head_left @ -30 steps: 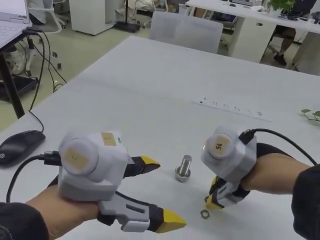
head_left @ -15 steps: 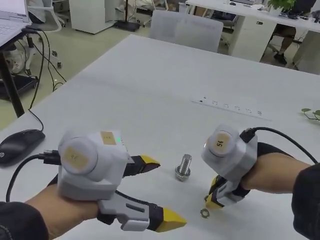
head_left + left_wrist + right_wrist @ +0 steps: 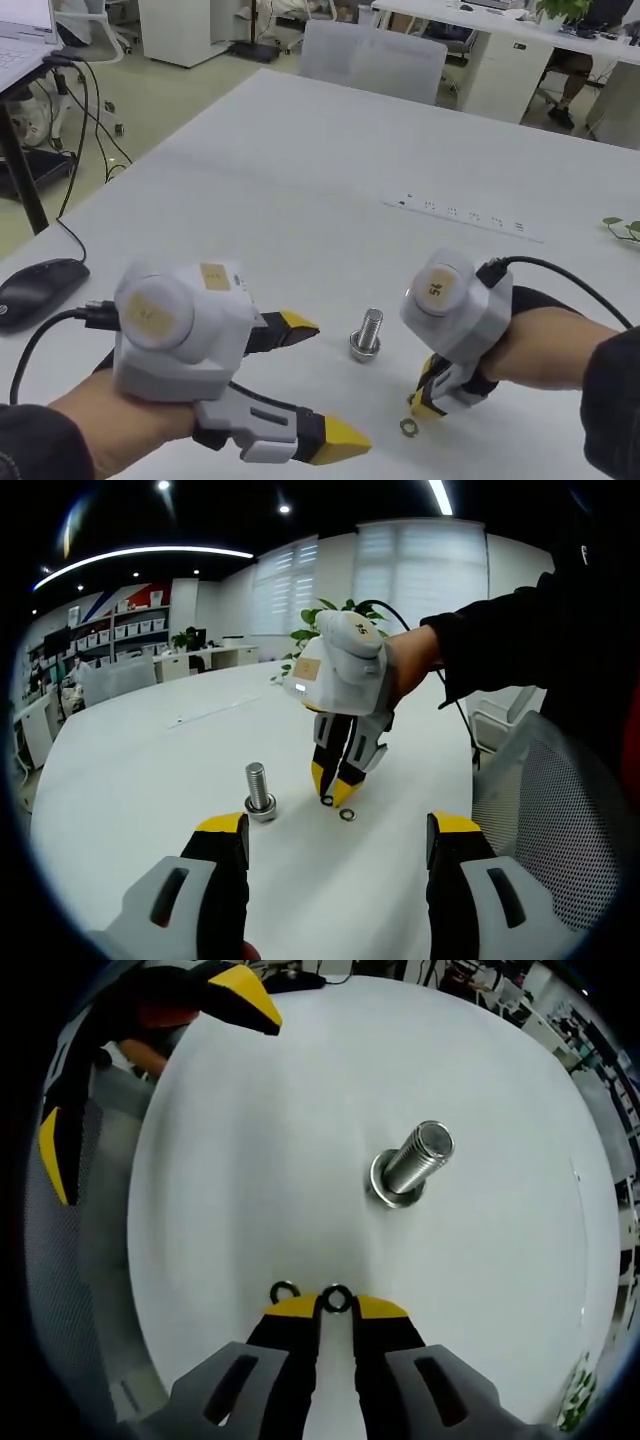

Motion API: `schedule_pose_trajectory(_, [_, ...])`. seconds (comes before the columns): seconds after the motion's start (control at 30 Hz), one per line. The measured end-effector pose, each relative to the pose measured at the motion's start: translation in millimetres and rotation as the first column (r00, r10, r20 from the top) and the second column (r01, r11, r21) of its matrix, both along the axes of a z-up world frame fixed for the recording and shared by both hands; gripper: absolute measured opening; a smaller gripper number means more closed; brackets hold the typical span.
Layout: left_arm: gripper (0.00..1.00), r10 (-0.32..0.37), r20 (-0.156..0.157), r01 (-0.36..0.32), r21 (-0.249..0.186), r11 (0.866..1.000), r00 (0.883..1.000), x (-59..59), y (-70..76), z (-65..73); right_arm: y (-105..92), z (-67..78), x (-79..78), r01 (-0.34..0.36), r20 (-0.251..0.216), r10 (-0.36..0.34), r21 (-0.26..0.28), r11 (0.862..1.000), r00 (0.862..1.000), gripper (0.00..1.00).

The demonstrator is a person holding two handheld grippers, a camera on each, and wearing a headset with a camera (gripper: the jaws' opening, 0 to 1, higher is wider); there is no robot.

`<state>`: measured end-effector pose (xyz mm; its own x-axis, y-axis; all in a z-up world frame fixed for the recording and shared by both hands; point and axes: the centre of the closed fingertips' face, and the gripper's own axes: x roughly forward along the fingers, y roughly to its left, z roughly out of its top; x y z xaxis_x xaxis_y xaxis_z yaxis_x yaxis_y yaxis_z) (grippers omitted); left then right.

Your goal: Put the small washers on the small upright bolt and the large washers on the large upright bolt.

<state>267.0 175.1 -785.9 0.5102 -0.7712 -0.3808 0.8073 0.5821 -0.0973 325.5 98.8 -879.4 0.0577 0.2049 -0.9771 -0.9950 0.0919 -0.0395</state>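
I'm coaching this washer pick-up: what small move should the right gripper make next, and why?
Probably squeeze the fingers of the right gripper firmly shut before lifting. A small dark metal washer sits between their yellow tips, filling the gap; whether it is truly pinched is unclear. A second washer lies just beside one finger.

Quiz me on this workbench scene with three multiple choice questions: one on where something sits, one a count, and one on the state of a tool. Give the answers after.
1. Where does the upright bolt stand?
A. on the table, between the left tool and right tool
B. on a chair
C. on the mouse

2. How many washers show at the right tool's tips?
A. one
B. two
C. five

3. The left tool's jaws are:
A. shut on the bolt
B. shut on a washer
C. wide open, empty

Answers:
1 A: the head view shows it between them.
2 B: the right gripper view shows two rings there.
3 C: the left gripper view shows the jaws far apart with nothing between them.
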Motion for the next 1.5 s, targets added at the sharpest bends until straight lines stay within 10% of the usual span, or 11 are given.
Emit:
schedule_pose_trajectory(0.7, [0.71, -0.009, 0.000, 0.009, 0.003, 1.000, 1.000, -0.4, -3.0, 0.1, -8.8, 11.8, -0.9, -0.002, 0.015, 0.002, -0.009, 1.000, 1.000, 0.13])
schedule_pose_trajectory(1.5, [0.71, -0.021, -0.002, 0.021, 0.007, 1.000, 1.000, 0.6, -7.0, -0.2, -31.5, 79.8, -6.0, 0.021, 0.043, -0.023, 0.052, 0.998, 0.999, 0.13])
